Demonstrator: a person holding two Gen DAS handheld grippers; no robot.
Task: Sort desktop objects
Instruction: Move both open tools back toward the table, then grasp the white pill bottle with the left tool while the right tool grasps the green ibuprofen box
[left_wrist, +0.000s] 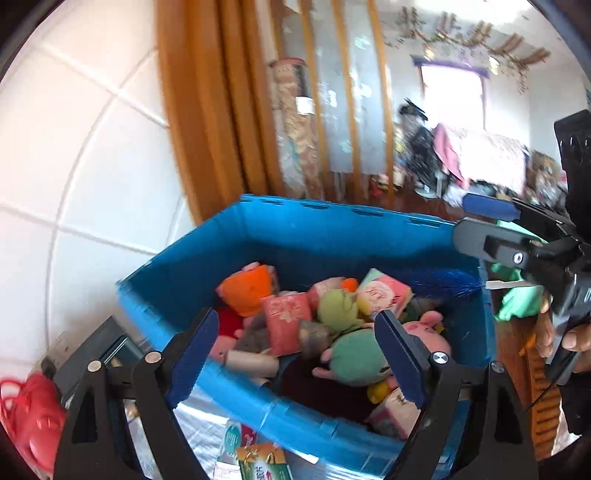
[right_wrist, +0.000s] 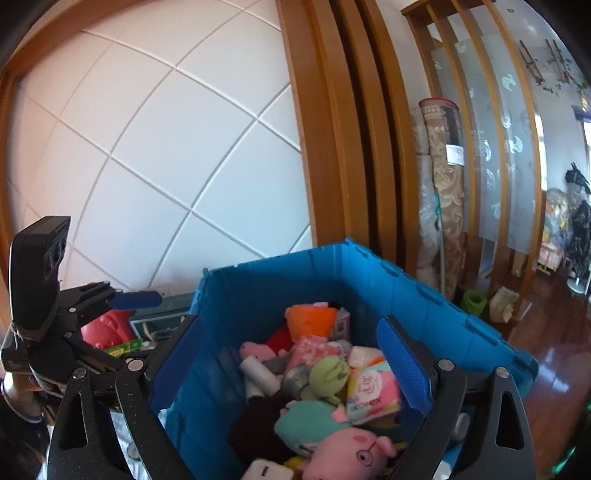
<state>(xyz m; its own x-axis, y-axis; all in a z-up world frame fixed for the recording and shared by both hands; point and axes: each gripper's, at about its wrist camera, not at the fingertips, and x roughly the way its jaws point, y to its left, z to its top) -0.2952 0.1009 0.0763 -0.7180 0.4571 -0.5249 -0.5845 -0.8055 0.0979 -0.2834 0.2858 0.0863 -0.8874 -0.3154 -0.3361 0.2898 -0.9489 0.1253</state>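
Note:
A blue plastic crate (left_wrist: 317, 232) (right_wrist: 439, 306) holds several soft toys and tissue packs: an orange plush (left_wrist: 245, 291) (right_wrist: 308, 319), a green plush (left_wrist: 336, 306) (right_wrist: 327, 373), a pink pig (right_wrist: 351, 454), a pink tissue pack (left_wrist: 286, 321). My left gripper (left_wrist: 299, 358) is open and empty above the crate's near rim. My right gripper (right_wrist: 291, 365) is open and empty above the crate; in the left wrist view it (left_wrist: 476, 225) shows at the right. The left gripper (right_wrist: 122, 306) shows at the left of the right wrist view.
A white panelled wall (right_wrist: 147, 147) and an orange-brown wooden frame (right_wrist: 332, 147) stand behind the crate. A red plastic toy (left_wrist: 33, 417) and green packets (left_wrist: 258, 461) lie on the silver surface beside the crate. A wooden floor (right_wrist: 546, 339) lies to the right.

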